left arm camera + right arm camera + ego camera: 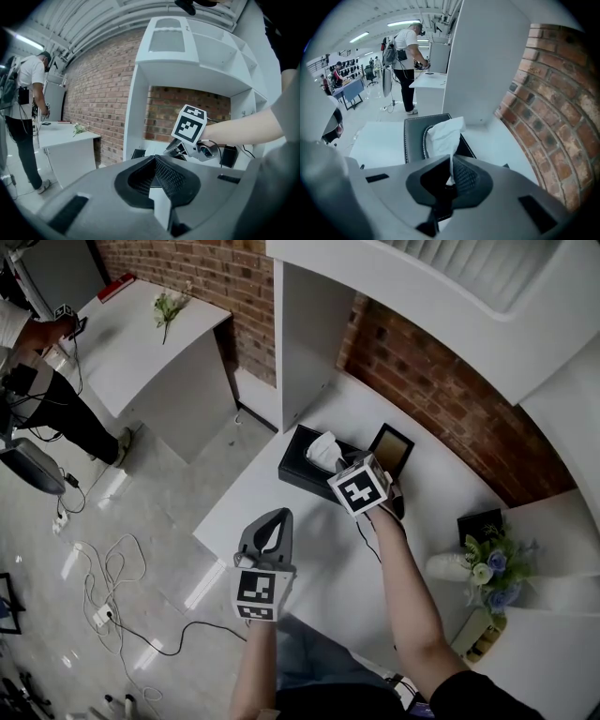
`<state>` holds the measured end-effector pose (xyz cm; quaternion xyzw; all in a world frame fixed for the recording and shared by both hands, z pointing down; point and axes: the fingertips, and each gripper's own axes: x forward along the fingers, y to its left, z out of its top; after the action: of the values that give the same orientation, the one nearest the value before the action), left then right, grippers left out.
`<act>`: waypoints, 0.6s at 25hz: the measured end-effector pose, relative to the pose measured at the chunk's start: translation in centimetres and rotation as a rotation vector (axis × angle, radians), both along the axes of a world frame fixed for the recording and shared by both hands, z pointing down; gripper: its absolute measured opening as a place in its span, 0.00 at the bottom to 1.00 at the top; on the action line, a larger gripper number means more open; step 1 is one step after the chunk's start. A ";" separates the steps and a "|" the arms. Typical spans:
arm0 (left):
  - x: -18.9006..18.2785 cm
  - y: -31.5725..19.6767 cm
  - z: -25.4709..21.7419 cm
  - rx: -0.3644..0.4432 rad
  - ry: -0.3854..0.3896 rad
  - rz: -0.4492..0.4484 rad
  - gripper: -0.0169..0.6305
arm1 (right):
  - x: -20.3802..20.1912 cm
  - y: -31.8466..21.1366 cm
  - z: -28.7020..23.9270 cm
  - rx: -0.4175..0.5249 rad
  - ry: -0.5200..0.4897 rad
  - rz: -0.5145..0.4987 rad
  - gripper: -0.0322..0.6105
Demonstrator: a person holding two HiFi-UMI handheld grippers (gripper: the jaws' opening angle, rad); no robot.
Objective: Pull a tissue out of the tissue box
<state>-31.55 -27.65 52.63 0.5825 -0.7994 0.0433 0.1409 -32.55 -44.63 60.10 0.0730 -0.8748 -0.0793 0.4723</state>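
Jaws of the right gripper are clenched on a white tissue, which is pinched at its raised end while its lower part is tucked into the slot of the black tissue box. The box is set on the white table, close to a brick wall. Jaws of the left gripper are pressed together with nothing between them; it is held by the table's near edge, apart from the box.

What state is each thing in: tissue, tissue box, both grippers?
tissue, sticking up out of the box, pinched.
tissue box, flat on the counter.
right gripper, jaws shut on the tissue.
left gripper, jaws shut, empty.
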 end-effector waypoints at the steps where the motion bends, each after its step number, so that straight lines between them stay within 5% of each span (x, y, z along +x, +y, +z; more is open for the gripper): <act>1: 0.0 0.0 0.0 0.000 0.001 0.001 0.04 | 0.0 -0.1 -0.1 0.000 -0.009 0.006 0.05; 15: -0.2 0.3 -0.8 0.016 0.004 0.008 0.04 | 0.4 -2.0 -5.1 0.084 -0.199 0.154 0.05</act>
<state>-31.75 -27.39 51.83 0.5870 -0.7970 0.0365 0.1376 -32.16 -46.59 55.00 0.1672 -0.9051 -0.0719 0.3843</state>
